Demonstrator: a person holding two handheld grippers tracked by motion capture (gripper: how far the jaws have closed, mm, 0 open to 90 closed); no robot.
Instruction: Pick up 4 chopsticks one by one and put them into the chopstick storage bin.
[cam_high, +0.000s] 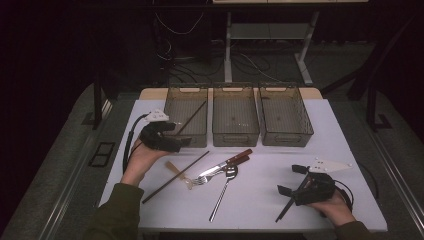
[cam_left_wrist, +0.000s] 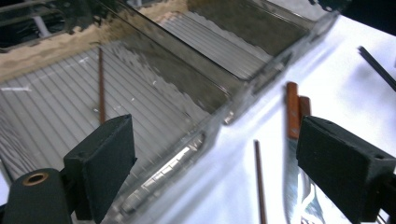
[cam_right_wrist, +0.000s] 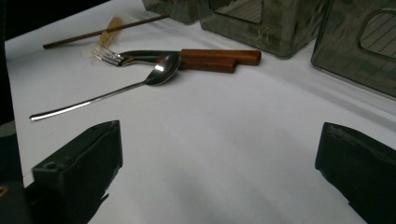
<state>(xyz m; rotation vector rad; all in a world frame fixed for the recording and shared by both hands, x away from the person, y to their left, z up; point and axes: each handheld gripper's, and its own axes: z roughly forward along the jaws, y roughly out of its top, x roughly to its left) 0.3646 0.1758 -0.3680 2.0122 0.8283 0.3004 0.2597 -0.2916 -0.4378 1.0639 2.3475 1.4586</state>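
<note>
— Where's the chopstick (cam_high: 191, 118) now?

— Lying slanted in the leftmost bin (cam_high: 186, 114), one end propped toward the far wall. In the left gripper view it sits on the ribbed floor, past the left jaw and clear of both.

— So the left gripper (cam_high: 184, 142) isn't holding it?

— No, the jaws are spread wide with nothing between them, hanging at the bin's near wall.

— And the other chopstick (cam_high: 175, 177)?

— On the table (cam_high: 260, 200), beside the fork (cam_high: 199, 180), knife (cam_high: 226, 163) and spoon (cam_high: 223, 186).

— The right gripper (cam_high: 291, 179)?

— Near the table's right edge, jaws apart, empty.
</note>
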